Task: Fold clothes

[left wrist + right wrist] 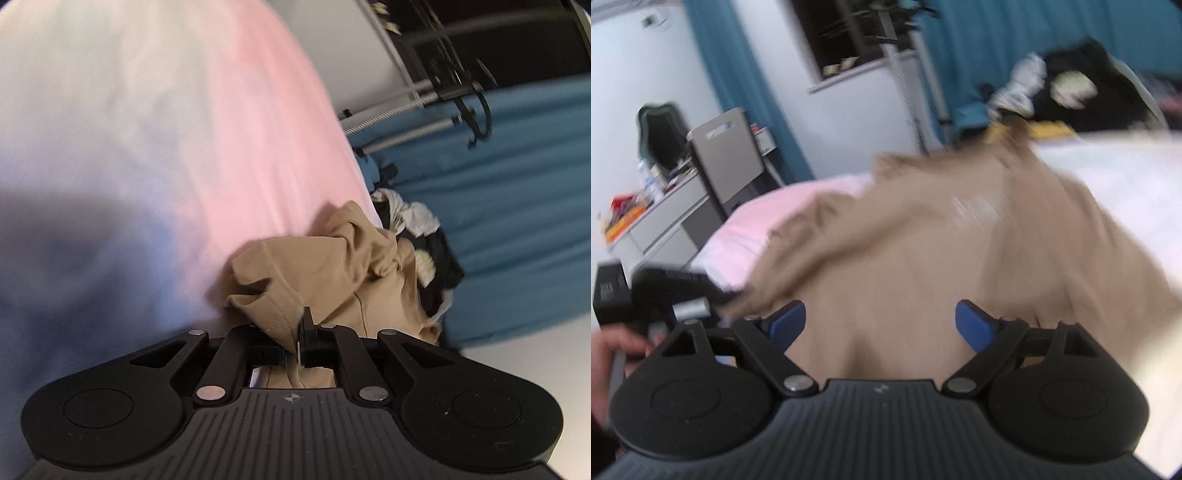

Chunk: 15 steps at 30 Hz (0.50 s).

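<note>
The folding is looking barely begun to me: the tan garment (332,266) is lying bunched and rumpled on the pink bedsheet (258,122), with no flat panel or clean crease showing anywhere, so spreading it out and making every fold is still lying ahead. The left gripper (301,332) is pinching a stitched hem of that garment between its closed fingers, the cloth bulging forward and a little to the right of the tips. The right gripper (881,323) is standing with its blue pads (973,325) wide apart and nothing between them, the tan cloth spreading just ahead of and beneath it; whether the pads are touching the fabric I cannot tell through the blur. Seen from the right wrist, the garment is running away from the gripper, its long axis stretching from close under the fingers up and slightly rightward toward the far edge of the bed, though it is crumpled enough that which end is collar or hem is not clear. Beyond the garment's far end, a dark pile of other clothes (1078,88) is waiting against the blue curtain (990,40), seemingly unfolded, so more work seems to be coming. Off to the left of the right gripper, a desk (661,214) is standing by the bed.
</note>
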Motion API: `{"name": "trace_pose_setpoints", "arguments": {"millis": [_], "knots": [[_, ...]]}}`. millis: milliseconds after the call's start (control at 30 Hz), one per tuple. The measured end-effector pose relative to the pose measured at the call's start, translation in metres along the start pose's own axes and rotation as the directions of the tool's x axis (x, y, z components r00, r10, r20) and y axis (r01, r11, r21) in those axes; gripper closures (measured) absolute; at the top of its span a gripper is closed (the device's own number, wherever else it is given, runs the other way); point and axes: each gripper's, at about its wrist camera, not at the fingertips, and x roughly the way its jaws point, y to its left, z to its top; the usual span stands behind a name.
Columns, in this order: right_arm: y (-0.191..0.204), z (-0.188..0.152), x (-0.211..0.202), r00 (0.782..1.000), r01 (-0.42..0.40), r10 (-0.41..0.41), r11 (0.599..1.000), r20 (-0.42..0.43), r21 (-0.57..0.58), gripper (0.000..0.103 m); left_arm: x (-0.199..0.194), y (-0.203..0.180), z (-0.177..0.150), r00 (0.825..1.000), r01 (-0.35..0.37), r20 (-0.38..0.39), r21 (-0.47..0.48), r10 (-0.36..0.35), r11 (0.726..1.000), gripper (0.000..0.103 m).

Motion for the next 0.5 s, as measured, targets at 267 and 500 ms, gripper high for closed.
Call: {"name": "trace_pose_setpoints", "arguments": {"millis": [267, 500], "knots": [[0.103, 0.105, 0.142, 0.965, -0.093, 0.012, 0.949, -0.260, -0.301, 0.017, 0.001, 0.022, 0.003, 0.997, 0.072, 0.030, -0.076, -0.070, 0.994, 0.095], [0.161, 0.116, 0.271, 0.843, -0.079, -0.209, 0.864, -0.496, -0.498, 0.036, 0.006, 0.027, 0.006, 0.996, 0.090, 0.018, -0.065, -0.089, 0.994, 0.095]]}}
